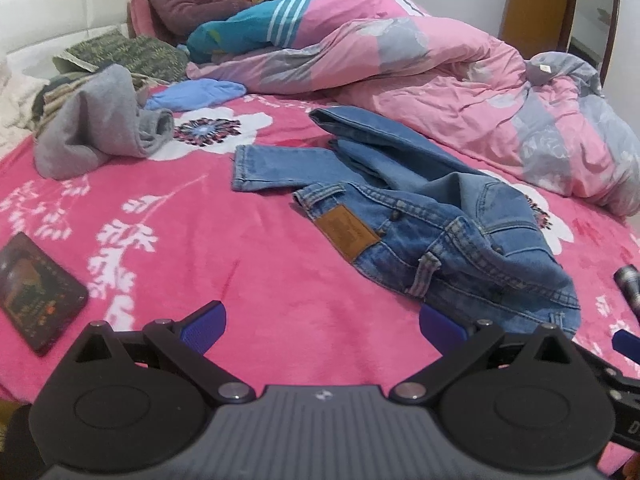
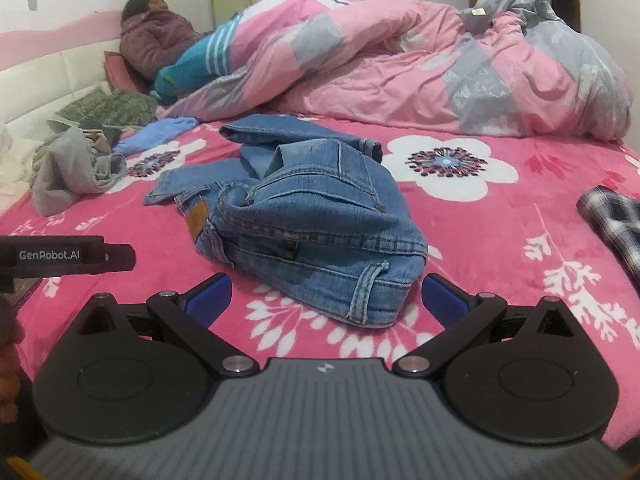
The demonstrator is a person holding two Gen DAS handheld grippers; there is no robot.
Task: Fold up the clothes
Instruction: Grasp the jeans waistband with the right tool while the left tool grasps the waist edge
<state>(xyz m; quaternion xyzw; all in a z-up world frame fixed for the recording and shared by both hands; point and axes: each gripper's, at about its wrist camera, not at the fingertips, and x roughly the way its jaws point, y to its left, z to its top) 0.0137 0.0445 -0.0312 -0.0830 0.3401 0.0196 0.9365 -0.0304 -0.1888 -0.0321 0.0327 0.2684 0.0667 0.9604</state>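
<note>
A crumpled pair of blue jeans (image 1: pixel 420 216) lies on the pink flowered blanket (image 1: pixel 200 240), waistband and brown leather patch toward me, one leg stretched to the left. My left gripper (image 1: pixel 322 330) is open just short of the waistband, its right finger near the denim, nothing between its fingers. In the right wrist view the jeans (image 2: pixel 304 216) lie bunched straight ahead. My right gripper (image 2: pixel 326 300) is open with the near waistband corner and a belt loop lying between its blue pads (image 2: pixel 444 300), not clamped.
A grey garment (image 1: pixel 100 132) and a light blue garment (image 1: pixel 196 94) lie at the back left. A dark tablet (image 1: pixel 36 292) rests on the near left. A pink quilt (image 2: pixel 440 80) covers a person (image 2: pixel 156 44) lying at the headboard. A plaid cloth (image 2: pixel 616 220) lies on the right.
</note>
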